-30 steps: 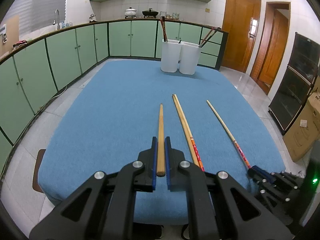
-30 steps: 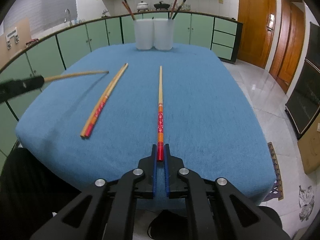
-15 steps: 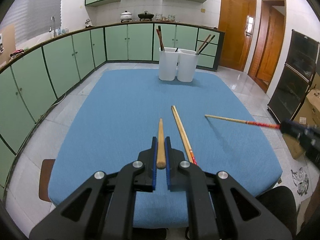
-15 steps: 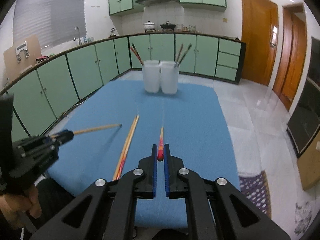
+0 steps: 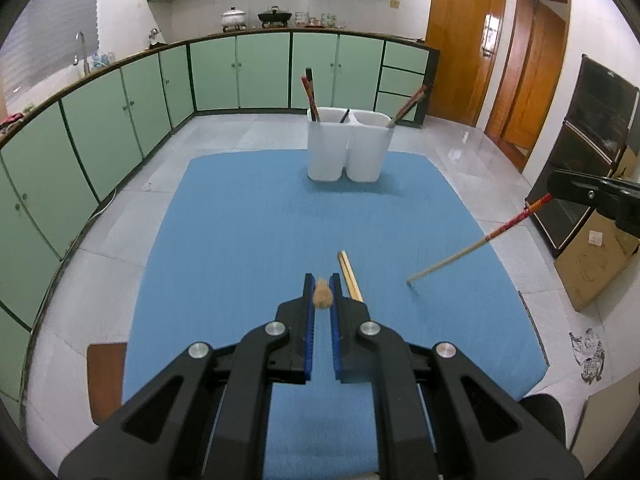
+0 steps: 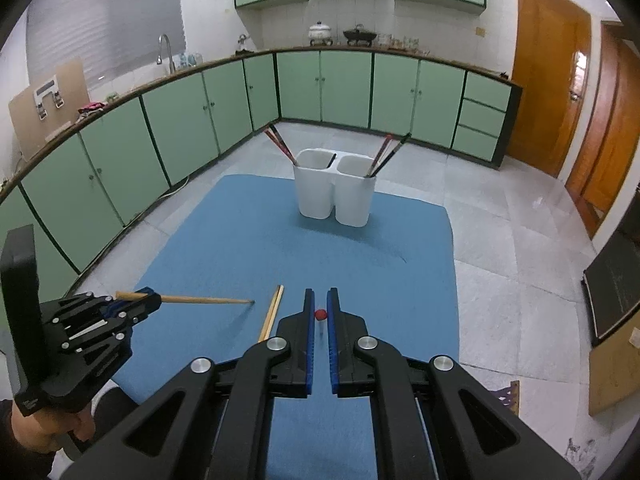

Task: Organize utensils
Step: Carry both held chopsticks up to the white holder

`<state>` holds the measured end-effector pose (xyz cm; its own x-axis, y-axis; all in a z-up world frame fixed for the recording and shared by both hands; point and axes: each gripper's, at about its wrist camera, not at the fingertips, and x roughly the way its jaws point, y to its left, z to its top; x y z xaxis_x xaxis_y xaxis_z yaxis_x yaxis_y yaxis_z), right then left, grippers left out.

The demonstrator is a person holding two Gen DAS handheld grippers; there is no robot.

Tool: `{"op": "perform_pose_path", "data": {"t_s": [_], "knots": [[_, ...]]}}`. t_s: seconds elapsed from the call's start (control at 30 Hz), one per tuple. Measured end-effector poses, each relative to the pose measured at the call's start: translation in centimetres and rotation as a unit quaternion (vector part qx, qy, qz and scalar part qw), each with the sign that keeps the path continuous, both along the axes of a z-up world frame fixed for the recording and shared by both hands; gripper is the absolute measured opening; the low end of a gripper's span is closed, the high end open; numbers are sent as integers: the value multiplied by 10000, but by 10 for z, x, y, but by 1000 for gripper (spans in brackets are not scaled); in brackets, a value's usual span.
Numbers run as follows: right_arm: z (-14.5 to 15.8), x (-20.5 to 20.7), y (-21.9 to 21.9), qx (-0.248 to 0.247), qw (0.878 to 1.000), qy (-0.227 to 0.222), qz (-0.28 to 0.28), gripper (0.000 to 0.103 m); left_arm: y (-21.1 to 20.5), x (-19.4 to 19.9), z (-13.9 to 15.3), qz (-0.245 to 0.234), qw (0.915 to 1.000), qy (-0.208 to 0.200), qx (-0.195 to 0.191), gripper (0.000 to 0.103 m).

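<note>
Chopsticks are what we are sorting, and each of us-held tools has one. Our left hand-held gripper (image 5: 322, 294) is clamped on a plain wooden chopstick (image 6: 208, 300), seen end-on in the left wrist view and as a tan stick lifted above the blue-covered desk (image 5: 240, 240) in the right wrist view. Our right hand-held gripper (image 6: 320, 312) is clamped on a red-ended chopstick (image 5: 476, 245); in its own view only the red butt shows between the blue pads, while the left wrist view shows its whole length slanting down, the tip just over the cloth near the right edge.

A pair of chopsticks (image 5: 350, 274) lies on the desk near its near edge, mostly hidden behind the gripper fingers in both views.

At the far edge stands a white twin holder (image 6: 334, 196) with two compartments. The left compartment holds dark, red-patterned chopsticks leaning left plus one dark tip at its inner corner; the right compartment holds a few leaning right. We cannot count them exactly.

No readable writing shows; a cardboard box (image 5: 596, 264) on the floor bears faint marks too small to read.
</note>
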<state>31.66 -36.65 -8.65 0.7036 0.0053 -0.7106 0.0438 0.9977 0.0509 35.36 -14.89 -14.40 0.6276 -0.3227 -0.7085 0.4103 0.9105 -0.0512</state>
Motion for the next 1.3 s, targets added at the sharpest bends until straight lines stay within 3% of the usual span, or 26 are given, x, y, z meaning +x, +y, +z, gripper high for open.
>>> {"op": "perform_pose_path", "data": {"t_s": [0.23,0.43,0.63,0.83,1.07,1.3], "knots": [[29,38,-11,100,9998,185,-38,6,-17,41,39,-183,9998,22,95,6],[62,64,-12,15,9997,228,-43,6,-37,68,86,-309,9992,-220,157,6],[111,95,-16,-113,9998,89,-155,6,-62,95,142,-364,9976,-586,1,6],[153,133,-31,-1,9991,-180,-372,6,-91,136,180,-256,9961,-821,-172,6],[155,182,-58,74,9973,-439,-578,6,-114,191,181,-56,9947,-941,-422,6],[96,228,-85,194,9973,-159,-686,6,-135,238,127,-24,9964,-779,-321,6]]}}
